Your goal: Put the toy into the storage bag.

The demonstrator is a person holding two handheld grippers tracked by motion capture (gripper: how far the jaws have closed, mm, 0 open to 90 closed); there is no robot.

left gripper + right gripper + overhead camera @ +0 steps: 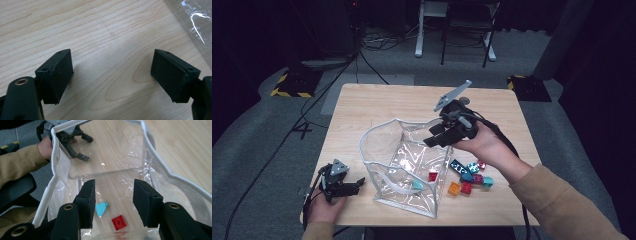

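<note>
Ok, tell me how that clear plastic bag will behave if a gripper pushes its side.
The clear plastic bag will probably buckle rather than slide: its walls look thin and creased, with only a white-edged rim giving shape. It seems light, holding just a teal piece and a red brick, so a firm push may shift or tip it on the smooth table.

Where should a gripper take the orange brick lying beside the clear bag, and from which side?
Judging by the high view, the orange brick lies flat at the near-left edge of the pile, next to the clear bag. Probably best come from straight above and close on its two bare side faces, since the red brick sits against its right.
</note>
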